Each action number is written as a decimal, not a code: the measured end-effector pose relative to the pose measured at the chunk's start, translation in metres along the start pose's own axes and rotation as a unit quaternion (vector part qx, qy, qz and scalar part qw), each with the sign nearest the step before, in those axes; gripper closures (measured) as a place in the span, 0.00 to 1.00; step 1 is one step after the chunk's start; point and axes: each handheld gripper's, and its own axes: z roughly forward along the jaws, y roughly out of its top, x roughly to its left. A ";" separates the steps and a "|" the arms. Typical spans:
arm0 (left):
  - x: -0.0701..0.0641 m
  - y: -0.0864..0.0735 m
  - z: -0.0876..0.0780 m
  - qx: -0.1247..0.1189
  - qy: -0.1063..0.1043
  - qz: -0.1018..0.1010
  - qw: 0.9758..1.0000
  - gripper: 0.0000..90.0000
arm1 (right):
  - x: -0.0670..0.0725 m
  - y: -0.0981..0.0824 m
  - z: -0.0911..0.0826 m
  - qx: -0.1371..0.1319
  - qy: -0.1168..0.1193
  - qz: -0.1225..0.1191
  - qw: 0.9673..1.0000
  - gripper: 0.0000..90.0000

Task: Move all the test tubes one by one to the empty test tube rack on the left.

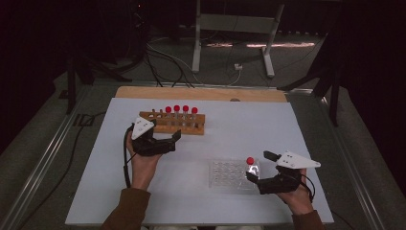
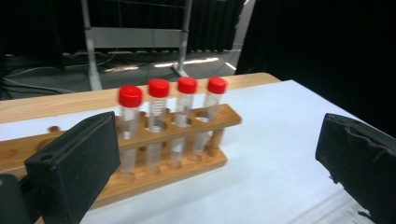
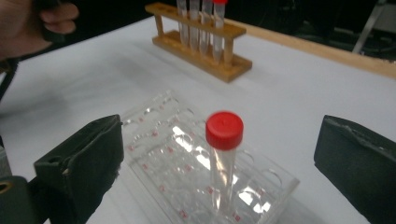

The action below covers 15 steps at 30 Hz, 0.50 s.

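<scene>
1. High view looks forward and down over the table [image 1: 201, 191].
2. Left gripper view faces the rack [image 2: 154, 154] closely.
3. Right gripper view sits near the tray [image 3: 163, 140]; the rack [image 3: 201, 56] appears farther off.

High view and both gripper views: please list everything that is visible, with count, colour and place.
Table: one, white top with a wooden far edge.
Wooden rack: one, light brown, far left of centre on the table.
Tubes in the wooden rack: four, clear with red caps, upright at its right end.
Clear tray: one, transparent, near right.
Single tube: one, clear with red cap, upright in the clear tray.
Metal frame: one, grey, on the floor behind.
Cables: several, on the floor.
Left gripper: black, open, empty, near the wooden rack.
Right gripper: black, open, around the single tube.
</scene>
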 end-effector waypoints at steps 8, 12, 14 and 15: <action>-0.017 -0.004 0.002 0.004 -0.028 0.007 1.000 0.01 | -0.001 -0.005 0.005 0.017 -0.002 -0.003 1.000 0.12; -0.026 -0.005 0.002 0.007 -0.041 0.019 0.999 0.01 | -0.002 -0.009 0.009 0.024 0.003 -0.002 1.000 0.27; -0.028 -0.005 0.001 0.006 -0.045 0.022 0.999 0.01 | -0.001 -0.011 0.011 0.023 0.001 -0.007 1.000 0.36; -0.029 -0.005 0.001 0.007 -0.047 0.024 0.999 0.01 | -0.001 -0.012 0.012 0.022 -0.001 -0.011 1.000 0.40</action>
